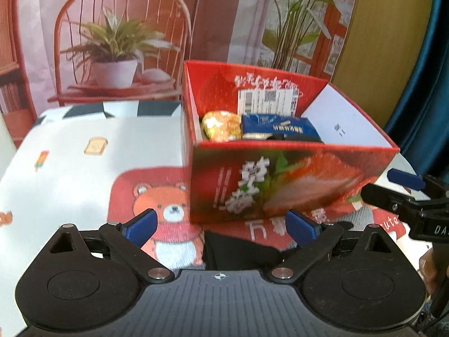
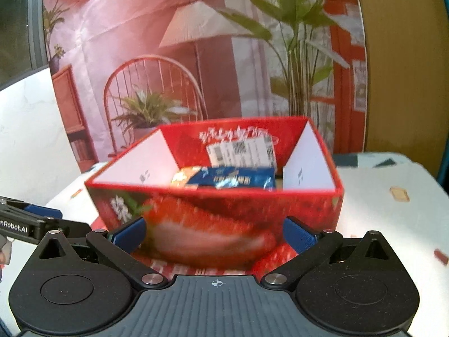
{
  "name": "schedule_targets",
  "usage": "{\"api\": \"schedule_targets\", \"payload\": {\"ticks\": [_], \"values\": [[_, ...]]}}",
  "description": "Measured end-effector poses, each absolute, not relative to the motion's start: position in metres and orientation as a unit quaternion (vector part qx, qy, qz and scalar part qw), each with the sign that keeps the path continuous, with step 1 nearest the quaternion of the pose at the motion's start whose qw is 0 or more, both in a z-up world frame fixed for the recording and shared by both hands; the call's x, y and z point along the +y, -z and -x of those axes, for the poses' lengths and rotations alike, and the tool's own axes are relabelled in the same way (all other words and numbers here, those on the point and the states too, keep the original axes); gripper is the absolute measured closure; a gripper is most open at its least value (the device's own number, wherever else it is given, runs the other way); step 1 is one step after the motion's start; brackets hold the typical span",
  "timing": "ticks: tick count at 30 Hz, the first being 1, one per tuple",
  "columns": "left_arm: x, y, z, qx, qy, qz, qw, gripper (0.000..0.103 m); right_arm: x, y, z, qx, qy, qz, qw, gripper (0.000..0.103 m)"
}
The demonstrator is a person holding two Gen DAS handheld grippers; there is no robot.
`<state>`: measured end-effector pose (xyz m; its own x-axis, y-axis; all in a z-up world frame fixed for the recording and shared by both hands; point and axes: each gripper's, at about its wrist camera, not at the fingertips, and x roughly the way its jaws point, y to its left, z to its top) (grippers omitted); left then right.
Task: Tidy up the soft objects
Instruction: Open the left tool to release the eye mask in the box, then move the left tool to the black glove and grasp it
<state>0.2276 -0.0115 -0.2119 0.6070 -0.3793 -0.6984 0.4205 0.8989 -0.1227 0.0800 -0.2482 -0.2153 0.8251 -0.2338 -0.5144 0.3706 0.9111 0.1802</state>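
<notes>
Both grippers, left gripper (image 1: 220,226) and right gripper (image 2: 214,234), gape wide, holding nothing. Centre frame, the red box (image 1: 280,179) holds a blue packet (image 1: 276,127): light, squashy, best pinched mid-body.

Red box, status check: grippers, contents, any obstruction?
Left gripper and right gripper both open, empty. Red box upright on tablecloth, holding blue packet and yellow packet. Nothing blocking.
</notes>
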Motion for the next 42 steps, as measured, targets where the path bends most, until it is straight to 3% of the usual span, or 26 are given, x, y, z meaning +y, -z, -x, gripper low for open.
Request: {"api": "schedule_targets", "payload": {"ticks": [4,9,12,14,16,34,42], "values": [[-0.01,0.224,-0.225,0.395,0.229,-0.017,0.89,0.006,-0.24,0.232,-0.075,0.268,0.156,-0.15,0.939,0.0],[-0.008,0.237,-0.225,0.411,0.238,0.001,0.88,0.019,-0.227,0.251,-0.073,0.293,0.143,-0.145,0.934,0.001],[-0.006,0.242,-0.225,0.417,0.244,0.011,0.875,0.027,-0.219,0.259,-0.073,0.304,0.131,-0.138,0.933,0.008],[-0.006,0.245,-0.225,0.419,0.25,0.014,0.873,0.042,-0.216,0.263,-0.074,0.309,0.122,-0.136,0.933,0.013],[-0.008,0.247,-0.224,0.42,0.255,0.012,0.871,0.051,-0.213,0.265,-0.075,0.311,0.115,-0.135,0.934,0.017],[-0.006,0.253,-0.232,0.434,0.248,0.032,0.865,0.05,-0.202,0.249,-0.071,0.286,0.083,-0.118,0.947,0.025],[-0.004,0.25,-0.23,0.434,0.238,0.026,0.868,0.04,-0.186,0.252,-0.075,0.304,0.062,-0.077,0.948,0.028]]}}
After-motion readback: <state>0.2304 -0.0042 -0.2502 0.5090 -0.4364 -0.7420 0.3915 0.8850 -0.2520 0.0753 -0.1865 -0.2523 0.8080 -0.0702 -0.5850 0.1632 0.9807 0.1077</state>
